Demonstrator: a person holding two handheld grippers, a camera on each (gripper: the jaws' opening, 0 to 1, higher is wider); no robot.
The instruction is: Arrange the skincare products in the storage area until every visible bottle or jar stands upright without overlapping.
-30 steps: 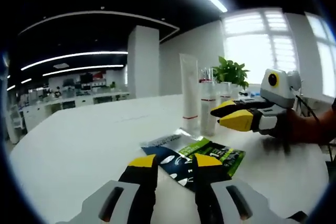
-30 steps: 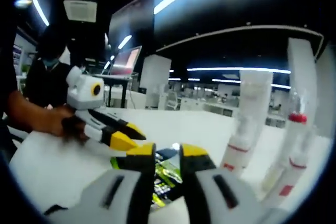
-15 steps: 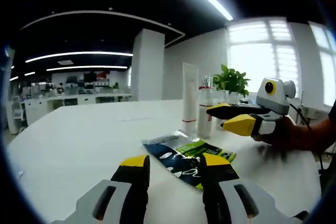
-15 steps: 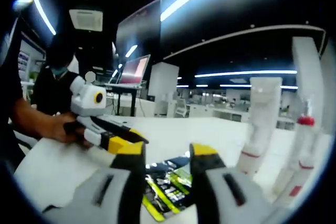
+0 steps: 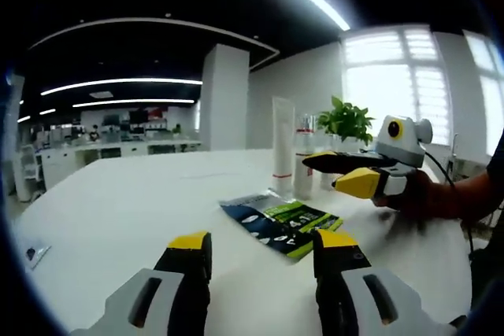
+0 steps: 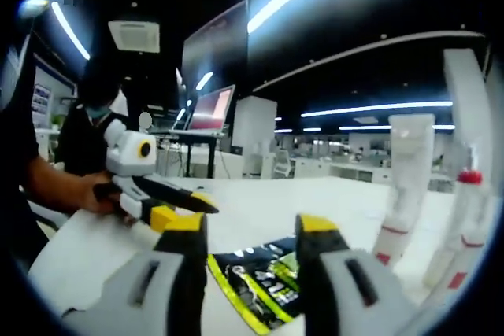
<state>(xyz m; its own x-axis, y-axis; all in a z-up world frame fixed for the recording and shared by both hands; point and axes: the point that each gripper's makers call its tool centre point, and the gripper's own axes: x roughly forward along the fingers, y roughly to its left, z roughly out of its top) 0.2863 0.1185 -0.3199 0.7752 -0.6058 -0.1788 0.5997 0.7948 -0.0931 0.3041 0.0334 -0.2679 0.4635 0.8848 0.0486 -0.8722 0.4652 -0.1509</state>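
Both the left tongs (image 5: 264, 245) and right tongs (image 6: 252, 230) stand wide open, gripping nothing, bracketing the flat sachet (image 5: 279, 222) on the worktop (image 5: 118, 202), tubes (image 5: 282, 147) upright at 1 o'clock.

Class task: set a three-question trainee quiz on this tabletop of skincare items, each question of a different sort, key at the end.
1. True or false: the green-and-dark sachet lies flat on the white table.
2. How does the white tube stand? A upright, B lying down, C tilted against the plant.
3. Fill in: the left hand-held gripper has its jaws ____.

Key: 1 true; 2 A; 3 open.
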